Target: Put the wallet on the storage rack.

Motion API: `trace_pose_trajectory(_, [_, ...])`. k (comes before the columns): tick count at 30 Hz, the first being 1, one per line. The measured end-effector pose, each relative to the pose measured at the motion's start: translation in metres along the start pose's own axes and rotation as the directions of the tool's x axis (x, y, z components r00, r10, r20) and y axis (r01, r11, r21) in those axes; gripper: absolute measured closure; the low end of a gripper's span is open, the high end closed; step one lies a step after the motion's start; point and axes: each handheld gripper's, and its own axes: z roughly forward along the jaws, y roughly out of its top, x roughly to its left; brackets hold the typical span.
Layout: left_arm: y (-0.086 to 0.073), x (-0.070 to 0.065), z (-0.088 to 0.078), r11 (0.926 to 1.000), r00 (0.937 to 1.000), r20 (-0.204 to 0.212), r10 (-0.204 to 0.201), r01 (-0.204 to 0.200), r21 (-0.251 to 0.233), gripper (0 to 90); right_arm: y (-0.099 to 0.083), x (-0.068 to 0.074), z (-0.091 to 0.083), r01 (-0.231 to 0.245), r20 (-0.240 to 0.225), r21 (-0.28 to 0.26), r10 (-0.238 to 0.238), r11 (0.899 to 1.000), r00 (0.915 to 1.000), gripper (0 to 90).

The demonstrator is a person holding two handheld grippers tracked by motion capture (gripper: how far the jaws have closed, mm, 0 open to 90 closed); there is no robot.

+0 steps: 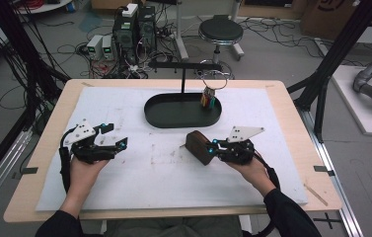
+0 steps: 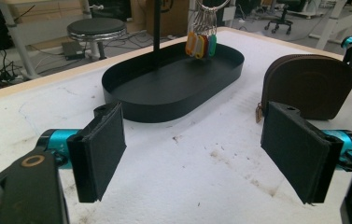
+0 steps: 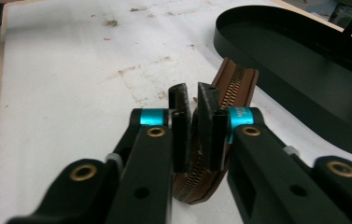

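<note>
In the right gripper view, the right gripper (image 3: pixel 193 100) stands over the brown zip pouch (image 3: pixel 232 84), its jaws a narrow gap apart, gripping nothing. The left gripper (image 2: pixel 192 149) gapes wide over bare table; its view shows coloured key tags (image 2: pixel 201 44) hanging above the black tray (image 2: pixel 173 105).

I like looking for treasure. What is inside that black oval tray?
The black tray looks bare inside, apart from a thin black post rising from it. Coloured key tags dangle above its far end on a ring. The near wall hides a strip of the floor.
</note>
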Motion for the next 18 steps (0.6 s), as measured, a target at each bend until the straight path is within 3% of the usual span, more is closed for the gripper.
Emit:
trace_pose_trajectory(2, [0.0, 0.0, 0.001, 1.0, 1.0, 0.001, 0.0, 0.0, 0.001, 21.8, 0.0, 0.0, -0.001, -0.002, 0.002, -0.001, 0.002, 1.0, 1.0, 75.5])
trace_pose_trajectory(3, [0.0, 0.0, 0.001, 1.0, 1.0, 0.0, 0.0, 0.0, 0.004, 21.8, 0.0, 0.0, -0.001, -0.005, 0.011, -0.002, 0.005, 1.0, 0.9999, 69.8])
trace_pose_trajectory(11, [0.001, -0.002, 0.004, 1.0, 1.0, 0.009, 0.001, -0.001, 0.002, 21.8, 0.0, 0.002, 0.0, 0.013, 0.0, -0.004, -0.013, 1.0, 0.9999, 71.1])
trace_pose_trajectory(14, [0.003, -0.005, 0.01, 0.9999, 0.9996, 0.026, 0.012, -0.012, 0.006, 21.8, 0.0, 0.003, 0.0, 0.014, 0.007, -0.003, -0.014, 1.0, 0.9999, 75.4])
trace_pose_trajectory(18, [0.008, -0.015, 0.028, 0.9994, 0.9972, 0.069, 0.03, -0.031, 0.017, 21.8, 0.0, 0.003, 0.001, 0.019, 0.026, -0.001, -0.019, 1.0, 0.9995, 87.9])
